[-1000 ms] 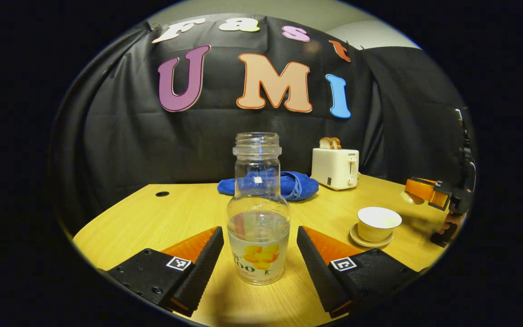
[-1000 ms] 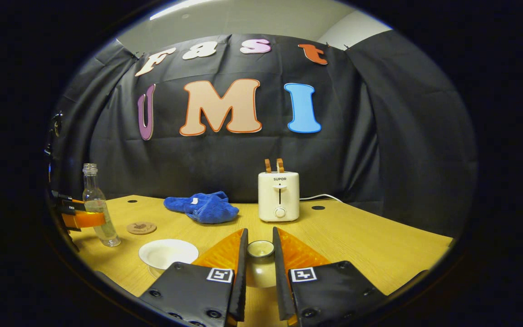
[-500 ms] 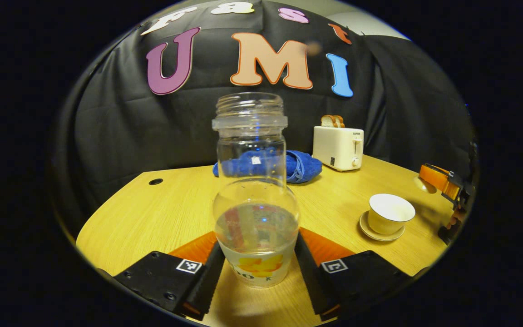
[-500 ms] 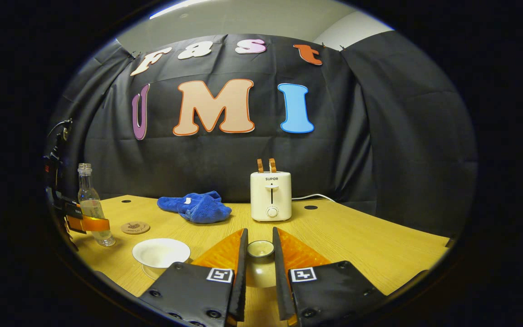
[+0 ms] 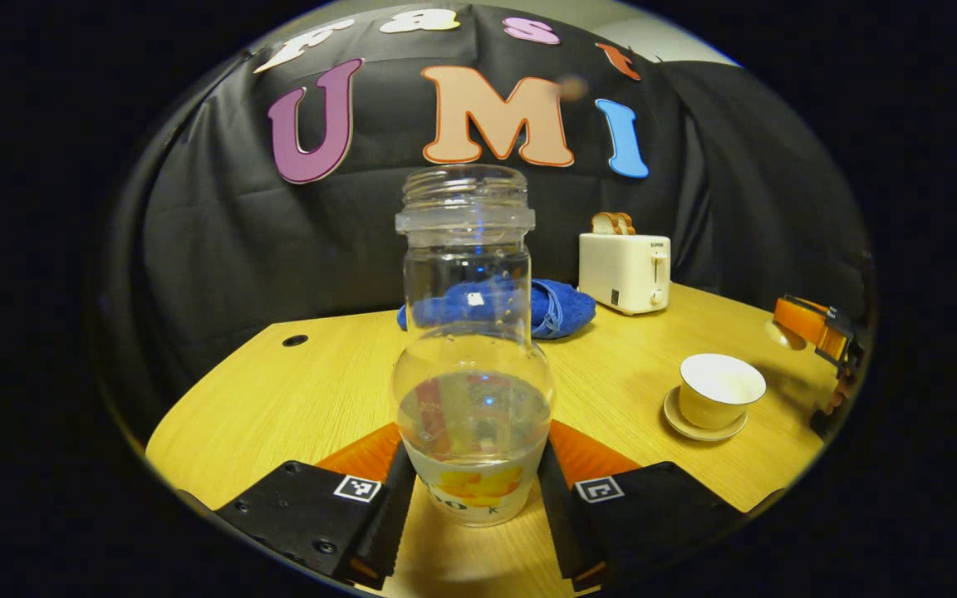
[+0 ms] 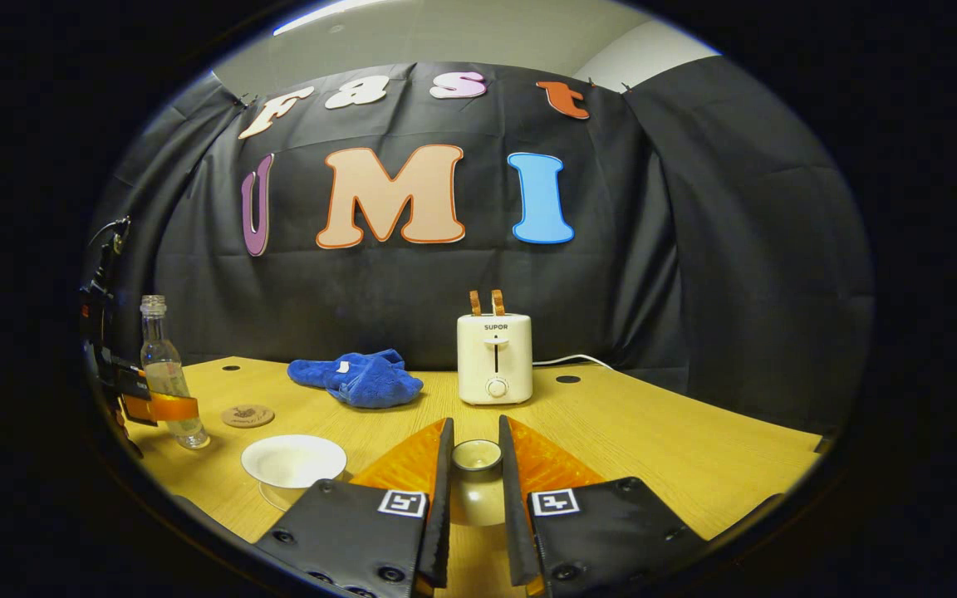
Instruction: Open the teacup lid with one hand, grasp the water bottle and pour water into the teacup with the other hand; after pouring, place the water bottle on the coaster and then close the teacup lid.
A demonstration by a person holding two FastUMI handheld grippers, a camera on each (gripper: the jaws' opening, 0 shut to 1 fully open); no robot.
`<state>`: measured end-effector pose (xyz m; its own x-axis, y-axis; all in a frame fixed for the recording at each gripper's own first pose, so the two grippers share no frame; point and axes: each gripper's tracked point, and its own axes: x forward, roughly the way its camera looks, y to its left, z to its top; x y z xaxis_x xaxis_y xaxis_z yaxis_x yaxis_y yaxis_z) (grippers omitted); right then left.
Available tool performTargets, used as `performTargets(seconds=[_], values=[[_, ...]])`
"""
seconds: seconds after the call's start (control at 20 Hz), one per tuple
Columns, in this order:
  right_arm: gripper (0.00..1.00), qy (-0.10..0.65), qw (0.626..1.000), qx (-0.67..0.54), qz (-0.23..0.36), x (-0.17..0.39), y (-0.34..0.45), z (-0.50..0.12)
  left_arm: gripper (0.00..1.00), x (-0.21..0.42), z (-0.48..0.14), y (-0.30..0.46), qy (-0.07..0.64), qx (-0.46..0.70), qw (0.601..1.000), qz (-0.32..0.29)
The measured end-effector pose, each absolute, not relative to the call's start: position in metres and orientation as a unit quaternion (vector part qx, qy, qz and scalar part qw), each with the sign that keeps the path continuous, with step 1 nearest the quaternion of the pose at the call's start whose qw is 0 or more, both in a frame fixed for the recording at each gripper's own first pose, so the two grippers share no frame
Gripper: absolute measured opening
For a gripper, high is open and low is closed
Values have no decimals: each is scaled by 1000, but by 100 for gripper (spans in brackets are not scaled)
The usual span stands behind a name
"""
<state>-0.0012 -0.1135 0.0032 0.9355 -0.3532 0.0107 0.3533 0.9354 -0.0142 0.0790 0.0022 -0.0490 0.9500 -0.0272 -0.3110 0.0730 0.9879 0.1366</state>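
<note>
Left of the open teacup [image 5: 717,390], we see the left gripper [image 5: 473,498] clamped on the upright water bottle [image 5: 470,349], partly filled; the right gripper [image 6: 475,498] pinches the teacup lid [image 6: 476,486].

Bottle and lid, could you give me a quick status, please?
Left gripper shut on bottle, upright on table. Right gripper shut on lid, off the teacup. Path to cup clear.

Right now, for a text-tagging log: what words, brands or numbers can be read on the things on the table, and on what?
"SUPOR": on the front of the toaster.
Bottle label: partly hidden between the fingers of the left claw, not readable.
Coaster print: too small to read.
</note>
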Motion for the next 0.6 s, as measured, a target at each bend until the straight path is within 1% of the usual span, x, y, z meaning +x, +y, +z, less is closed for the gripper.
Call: performTargets(seconds=[0.05, 0.1, 0.25, 0.4, 0.6], values=[[32, -4, 984, -8, -180, -1, -114, 3, 70, 79, -46, 1, 145, 102, 984, -23], [32, -5, 983, -8, -184, -1, -115, 4, 71, 75, -45, 1, 152, 133, 979, -22], [32, -5, 982, -8, -189, -3, -118, 4, 69, 74, -44, 0, 159, 217, 963, -14], [32, -5, 982, -8, -189, -3, -119, 5, 70, 74, -36, 0, 164, 266, 950, -2], [32, -5, 982, -9, -187, -4, -121, 4, 69, 81, -13, 6, 152, 349, 924, 28]])
